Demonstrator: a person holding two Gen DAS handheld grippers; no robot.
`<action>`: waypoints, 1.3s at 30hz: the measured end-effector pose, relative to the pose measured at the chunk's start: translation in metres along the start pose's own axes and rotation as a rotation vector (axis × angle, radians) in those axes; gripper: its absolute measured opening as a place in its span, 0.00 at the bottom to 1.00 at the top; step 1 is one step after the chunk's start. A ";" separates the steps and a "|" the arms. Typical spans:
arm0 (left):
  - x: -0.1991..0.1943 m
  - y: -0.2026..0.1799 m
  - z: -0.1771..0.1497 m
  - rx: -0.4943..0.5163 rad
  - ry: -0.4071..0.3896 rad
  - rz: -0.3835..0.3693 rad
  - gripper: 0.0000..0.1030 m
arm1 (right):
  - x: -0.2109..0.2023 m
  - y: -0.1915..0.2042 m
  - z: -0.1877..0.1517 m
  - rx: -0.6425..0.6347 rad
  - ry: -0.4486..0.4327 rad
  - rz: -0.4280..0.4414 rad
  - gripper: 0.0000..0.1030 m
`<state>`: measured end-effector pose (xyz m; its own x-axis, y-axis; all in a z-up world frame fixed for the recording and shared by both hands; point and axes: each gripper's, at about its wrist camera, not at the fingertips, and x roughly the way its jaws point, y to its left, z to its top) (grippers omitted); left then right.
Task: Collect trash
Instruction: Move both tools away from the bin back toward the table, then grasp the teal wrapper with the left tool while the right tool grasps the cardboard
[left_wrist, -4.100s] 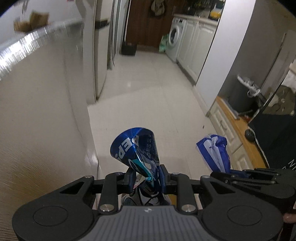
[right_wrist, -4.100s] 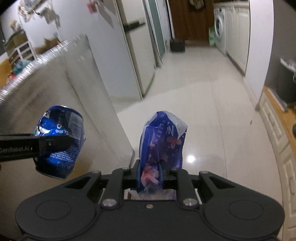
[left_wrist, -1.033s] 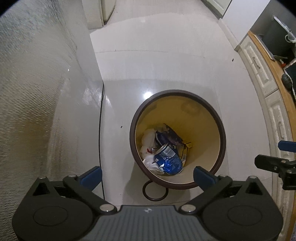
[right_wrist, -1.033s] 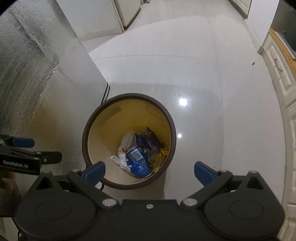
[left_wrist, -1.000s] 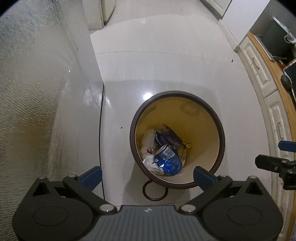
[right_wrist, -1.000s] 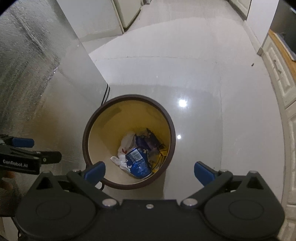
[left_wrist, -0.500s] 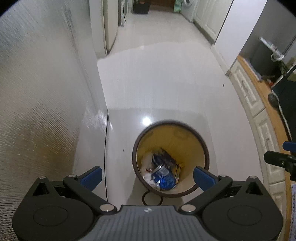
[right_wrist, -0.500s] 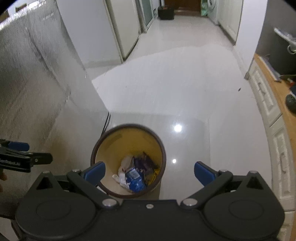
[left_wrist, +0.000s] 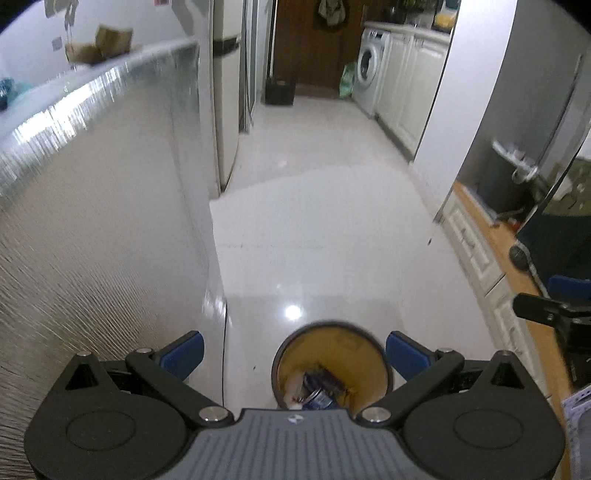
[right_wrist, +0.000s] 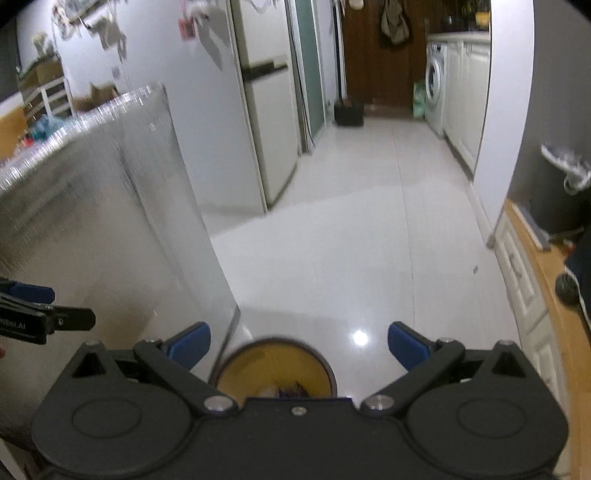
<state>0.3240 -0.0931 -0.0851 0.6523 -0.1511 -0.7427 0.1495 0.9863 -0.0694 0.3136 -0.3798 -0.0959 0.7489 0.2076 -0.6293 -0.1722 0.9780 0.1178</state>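
A round brown trash bin (left_wrist: 369, 334) with a yellow inside stands on the pale floor, low in both wrist views. Inside it lie a crushed blue can (left_wrist: 320, 399), a dark blue wrapper and white scraps. My left gripper (left_wrist: 294, 352) hangs open above the bin with nothing between its blue-tipped fingers. My right gripper (right_wrist: 299, 345) is open and empty too, over the same bin (right_wrist: 236, 360), whose trash is mostly hidden behind the gripper body. Each gripper shows at the edge of the other's view.
A tall shiny counter side (left_wrist: 110, 229) rises on the left, right by the bin. A fridge (right_wrist: 266, 110) stands beyond it. White cabinets with a wooden top (left_wrist: 491, 254) line the right side. The tiled corridor runs to a washing machine (left_wrist: 367, 62) at the back.
Both grippers let go of the can and the blue wrapper, which now lie in the bin. Since a second ago both views have tilted up and away, so the bin sits lower and smaller.
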 end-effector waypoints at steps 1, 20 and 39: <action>-0.010 -0.001 0.004 0.003 -0.019 -0.001 1.00 | -0.006 0.002 0.004 -0.001 -0.020 0.006 1.00; -0.173 0.046 0.064 0.110 -0.312 0.123 1.00 | -0.076 0.084 0.096 -0.068 -0.343 0.120 1.00; -0.226 0.185 0.182 0.071 -0.432 0.306 1.00 | -0.021 0.195 0.212 -0.119 -0.358 0.197 1.00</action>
<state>0.3390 0.1118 0.1913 0.9183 0.1148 -0.3788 -0.0556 0.9849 0.1637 0.3998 -0.1892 0.1030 0.8657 0.4050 -0.2942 -0.3916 0.9140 0.1062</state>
